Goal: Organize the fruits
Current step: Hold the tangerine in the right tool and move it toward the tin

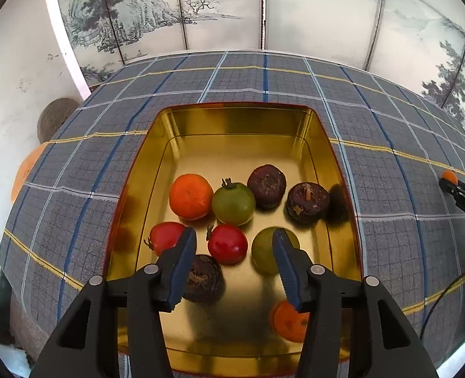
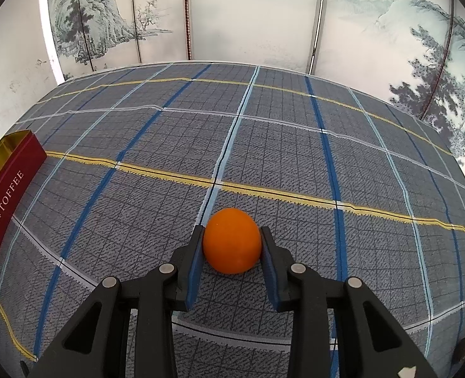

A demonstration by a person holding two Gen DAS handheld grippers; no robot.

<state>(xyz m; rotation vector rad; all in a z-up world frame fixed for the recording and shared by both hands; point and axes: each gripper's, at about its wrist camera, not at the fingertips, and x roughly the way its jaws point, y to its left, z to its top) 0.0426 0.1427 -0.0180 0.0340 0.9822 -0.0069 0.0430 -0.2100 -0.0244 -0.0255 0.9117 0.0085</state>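
- We see the plaid tablecloth point(image 2: 263, 145) under a gold-lined red tin point(image 2: 8, 195), its side reading "TOFFEE" beside Chinese characters.
- Our left gripper point(image 1: 234, 264) hangs spread and empty over the tin's fruits.
- Our right gripper point(image 2: 232, 263), right of the tin, clasps an orange fruit point(image 2: 231, 240) resting on the cloth.
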